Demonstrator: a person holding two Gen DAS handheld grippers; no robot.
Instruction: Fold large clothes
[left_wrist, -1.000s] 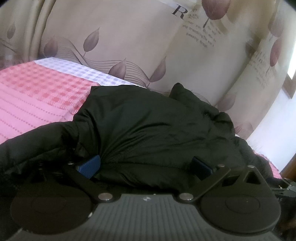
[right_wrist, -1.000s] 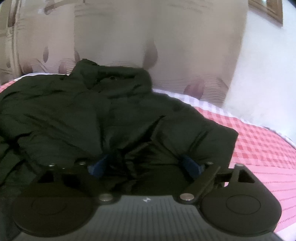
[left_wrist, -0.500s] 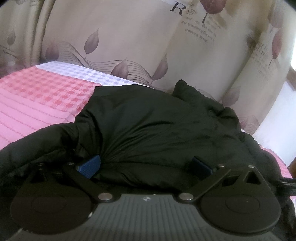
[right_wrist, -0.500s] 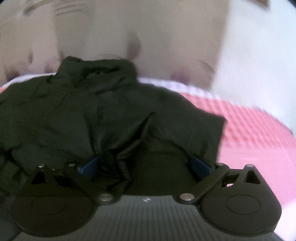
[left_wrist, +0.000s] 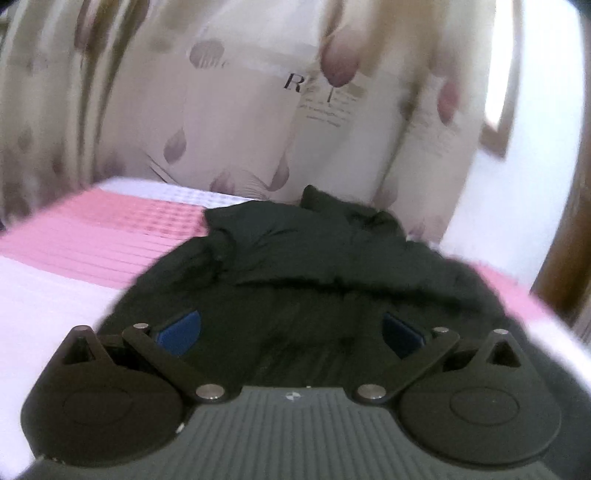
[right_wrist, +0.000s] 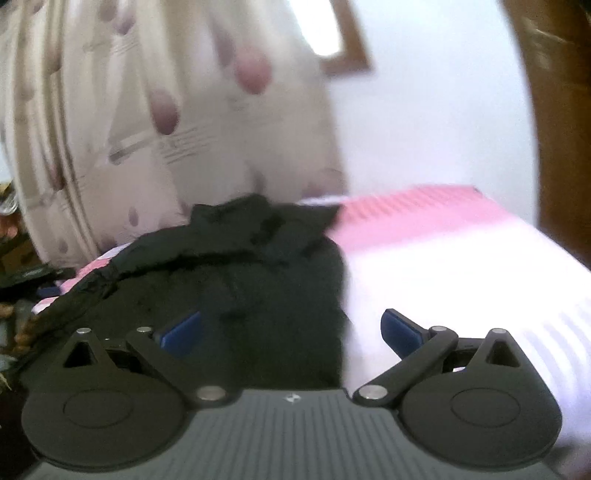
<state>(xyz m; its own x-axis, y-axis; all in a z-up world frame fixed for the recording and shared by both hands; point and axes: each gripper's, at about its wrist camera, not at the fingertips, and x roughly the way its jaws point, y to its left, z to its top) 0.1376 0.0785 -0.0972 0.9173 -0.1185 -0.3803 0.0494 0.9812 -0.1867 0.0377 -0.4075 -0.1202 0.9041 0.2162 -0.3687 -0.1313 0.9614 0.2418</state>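
Near the camera, the left gripper (left_wrist: 290, 332) has its fingers wide apart with nothing pinched. The right gripper (right_wrist: 291, 332) is wide too, holding nothing. Just past them, toward 12 o'clock, the big black jacket (left_wrist: 314, 266) lies bunched on the pink bed (left_wrist: 92, 243). It looks puffy, soft and floppy, maybe a bit slippery. A good place to grab is likely a thick edge or the collar at 12 o'clock. Far back hangs a leaf curtain (left_wrist: 240, 110).

Left claw (left_wrist: 290, 330) wide open, blue pads (left_wrist: 180, 331) well apart, nothing pinched. Right claw (right_wrist: 291, 330) spread just as wide, freshly opened, gripping nothing. Both angled slightly downward over the bed.
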